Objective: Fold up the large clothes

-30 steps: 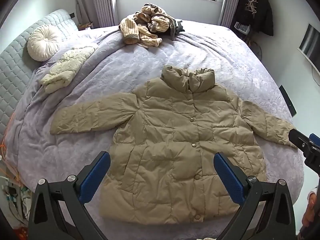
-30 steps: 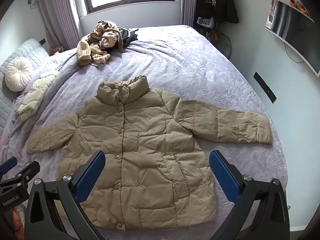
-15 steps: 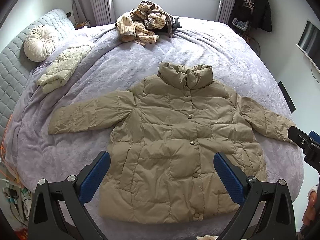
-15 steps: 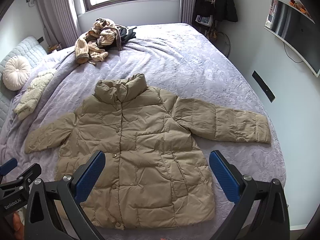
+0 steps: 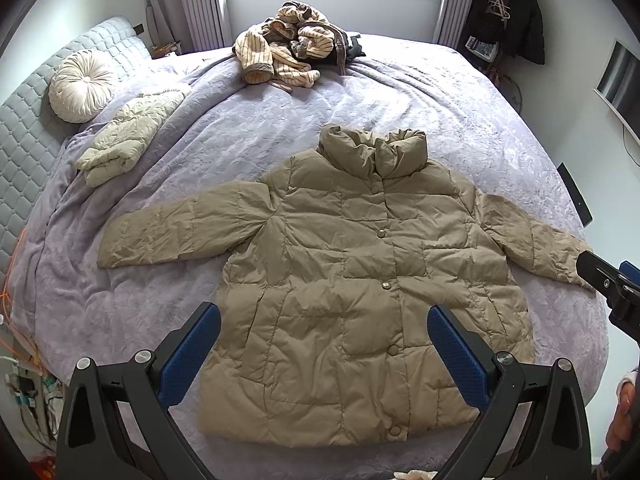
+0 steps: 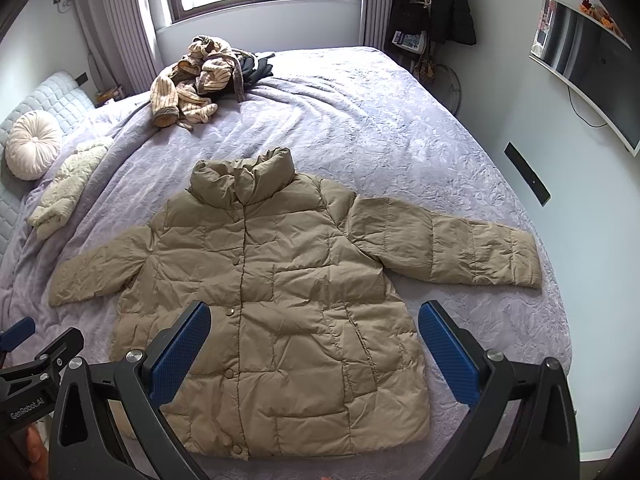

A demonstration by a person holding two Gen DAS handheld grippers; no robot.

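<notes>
A tan puffer jacket (image 5: 360,280) (image 6: 280,292) lies flat and buttoned on the purple bed, front up, collar toward the window, both sleeves spread out sideways. My left gripper (image 5: 324,320) hovers open above the jacket's lower half, nothing between its blue pads. My right gripper (image 6: 314,316) is open too, held over the hem area. In the left wrist view the right gripper's tip (image 5: 608,284) shows near the jacket's right cuff. The left gripper's tip (image 6: 36,344) appears at the lower left of the right wrist view.
A pile of striped and dark clothes (image 5: 292,56) sits at the bed's far end by the window. A folded cream jacket (image 5: 128,140) and a round cushion (image 5: 82,84) lie at the left by the headboard. A dark coat (image 6: 432,0) hangs in the corner; wall at right.
Both grippers have drawn back and up a little, so the jacket sits slightly higher and fuller in each view. The jacket itself has not moved. Both stay open.
</notes>
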